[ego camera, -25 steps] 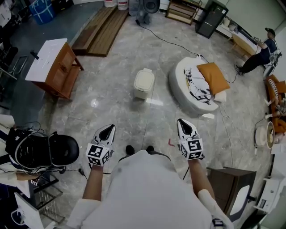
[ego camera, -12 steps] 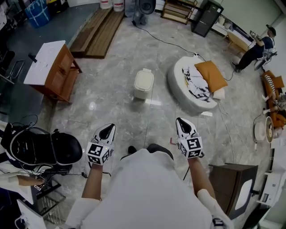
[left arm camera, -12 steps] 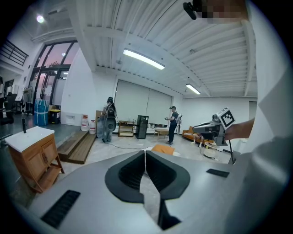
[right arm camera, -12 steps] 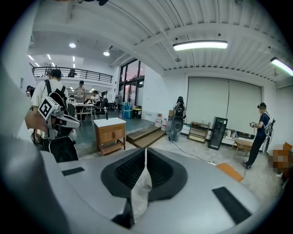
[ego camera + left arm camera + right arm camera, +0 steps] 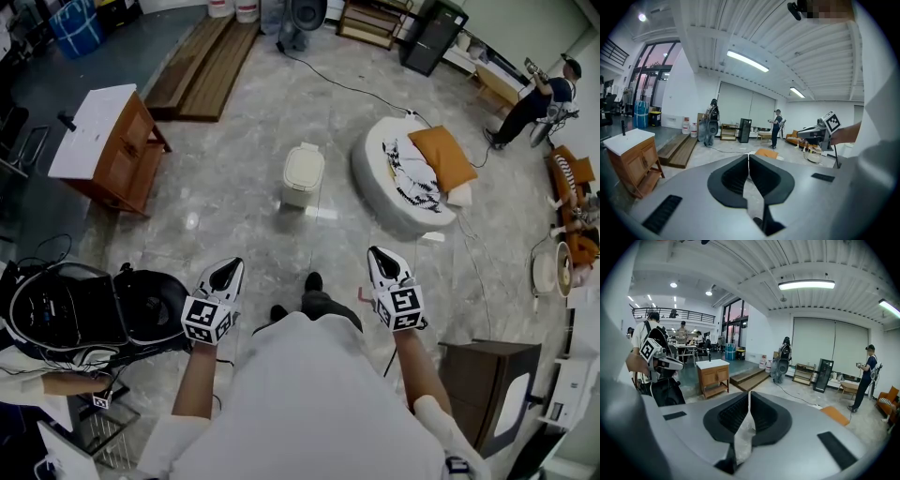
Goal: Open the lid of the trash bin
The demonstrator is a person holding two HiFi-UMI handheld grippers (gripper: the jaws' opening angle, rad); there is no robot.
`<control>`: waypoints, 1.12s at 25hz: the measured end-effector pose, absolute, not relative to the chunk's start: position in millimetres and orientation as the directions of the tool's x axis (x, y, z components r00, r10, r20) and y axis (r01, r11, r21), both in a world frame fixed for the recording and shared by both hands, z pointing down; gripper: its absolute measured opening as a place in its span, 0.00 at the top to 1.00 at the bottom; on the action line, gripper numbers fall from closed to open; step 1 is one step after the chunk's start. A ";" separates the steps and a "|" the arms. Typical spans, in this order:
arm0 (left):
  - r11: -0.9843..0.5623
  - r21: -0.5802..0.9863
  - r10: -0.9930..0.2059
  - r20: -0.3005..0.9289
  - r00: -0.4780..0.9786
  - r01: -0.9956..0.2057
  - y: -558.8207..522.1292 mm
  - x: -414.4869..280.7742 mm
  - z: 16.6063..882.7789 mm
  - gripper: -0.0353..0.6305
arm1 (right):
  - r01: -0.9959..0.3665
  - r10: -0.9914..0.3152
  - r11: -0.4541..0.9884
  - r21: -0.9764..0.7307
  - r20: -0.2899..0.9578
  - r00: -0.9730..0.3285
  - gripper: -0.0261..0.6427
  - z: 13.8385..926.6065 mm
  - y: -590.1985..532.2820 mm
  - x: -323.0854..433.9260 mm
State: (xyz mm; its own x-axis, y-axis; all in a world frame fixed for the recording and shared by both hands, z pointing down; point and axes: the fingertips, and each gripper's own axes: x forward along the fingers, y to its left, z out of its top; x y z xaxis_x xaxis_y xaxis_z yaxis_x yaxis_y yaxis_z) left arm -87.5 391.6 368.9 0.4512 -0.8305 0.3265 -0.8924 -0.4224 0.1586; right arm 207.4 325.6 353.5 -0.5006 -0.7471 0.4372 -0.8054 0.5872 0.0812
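While the one trash bin (image 5: pixel 294 195) sits well ahead, lid (image 5: pixel 304 168) down I think, the left gripper (image 5: pixel 226 272) and right gripper (image 5: pixel 384 260) both have jaws pressed together.

The trash bin (image 5: pixel 302 175) is set on the floor (image 5: pixel 246 230) at the far centre, between a cabinet (image 5: pixel 112 145) at the left and a bed (image 5: pixel 398 199) at the right. The left claw (image 5: pixel 227 269) and right claw (image 5: pixel 382 255) are placed near, well apart from it.
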 end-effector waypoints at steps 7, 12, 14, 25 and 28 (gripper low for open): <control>-0.410 0.165 -0.827 0.348 0.442 -0.897 381.6 -91.2 366.7 0.92 | -0.807 -0.742 0.587 0.070 0.445 -0.501 0.91 349.2 311.9 206.4; -0.398 0.164 -0.829 0.358 0.430 -0.903 360.9 -90.6 361.6 0.92 | -0.807 -0.733 0.588 0.047 0.453 -0.507 0.91 351.3 287.5 206.6; -0.392 0.164 -0.832 0.357 0.425 -0.905 353.0 -86.7 373.0 0.92 | -0.803 -0.727 0.594 0.041 0.453 -0.515 0.91 365.6 277.6 207.1; -0.370 0.179 -0.824 0.390 0.411 -0.912 284.0 -71.0 384.2 0.92 | -0.767 -0.674 0.642 0.007 0.480 -0.561 0.91 386.0 199.3 198.4; -0.354 0.186 -0.824 0.402 0.400 -0.917 263.6 -69.0 388.7 0.92 | -0.755 -0.658 0.656 0.001 0.492 -0.570 0.91 390.7 175.7 198.3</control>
State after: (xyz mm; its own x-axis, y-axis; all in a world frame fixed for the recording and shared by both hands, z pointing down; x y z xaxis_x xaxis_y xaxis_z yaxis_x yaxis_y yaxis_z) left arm -69.0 263.6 388.7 0.3995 -0.8240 0.4017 -0.9166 -0.3536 0.1865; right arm 198.3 175.7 390.7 -0.5704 -0.6579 0.4917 -0.7550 0.6557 0.0013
